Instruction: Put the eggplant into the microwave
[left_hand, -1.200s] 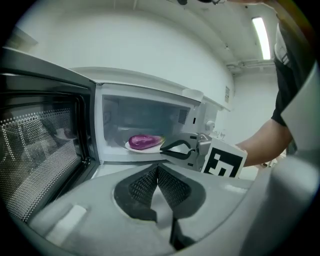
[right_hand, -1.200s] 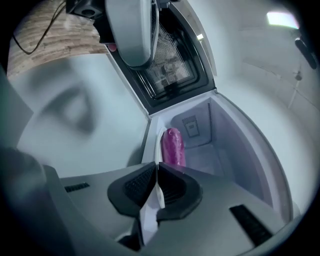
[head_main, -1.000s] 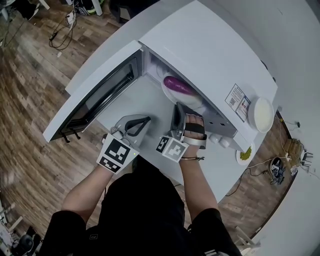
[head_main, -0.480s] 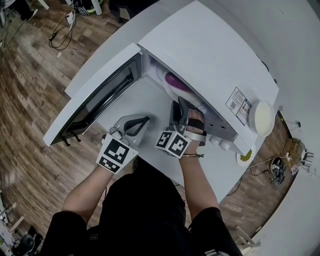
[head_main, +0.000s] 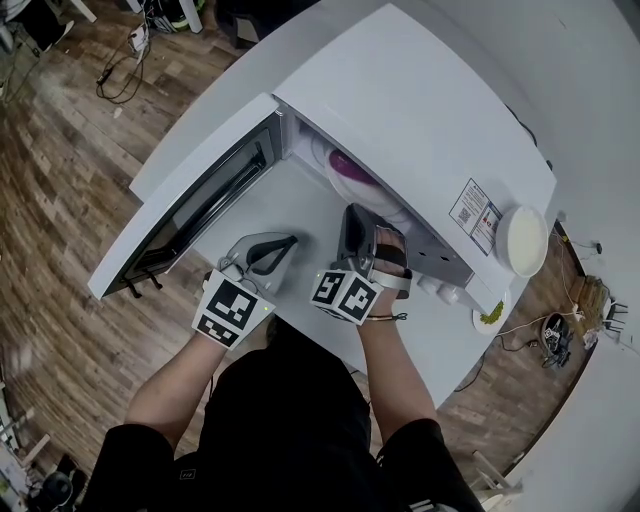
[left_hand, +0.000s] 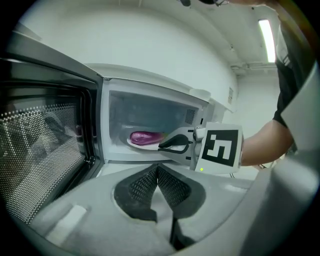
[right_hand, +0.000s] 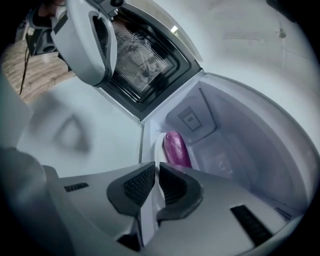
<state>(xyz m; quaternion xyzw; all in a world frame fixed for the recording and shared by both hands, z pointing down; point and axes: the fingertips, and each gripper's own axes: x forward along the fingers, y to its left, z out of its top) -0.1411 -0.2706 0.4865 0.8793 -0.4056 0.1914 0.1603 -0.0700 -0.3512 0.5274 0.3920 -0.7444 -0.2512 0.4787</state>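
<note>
The microwave (head_main: 420, 110) fills the upper middle of my head view, and its door (head_main: 190, 200) is swung wide toward 9 o'clock. Inside the cavity, a white plate (head_main: 392, 208) carries the purple eggplant (head_main: 350, 165). It now sits farther under the oven's roof than a second ago, when most of the vegetable showed at the mouth. I judge the eggplant is in and only the door is left.

My right gripper (head_main: 352, 222) hangs just outside the opening, with the plate at its 12 o'clock and not touching it. Its jaws have just been closing after a brief spread. In the right gripper view they stand narrow, with a slim gap and nothing between the pads, so I read that as a release.

The left gripper (head_main: 285, 243) waits over the white counter (head_main: 240, 215) at 9 o'clock of the right one. Its pads are pressed together on nothing, and it is well short of the door.
</note>
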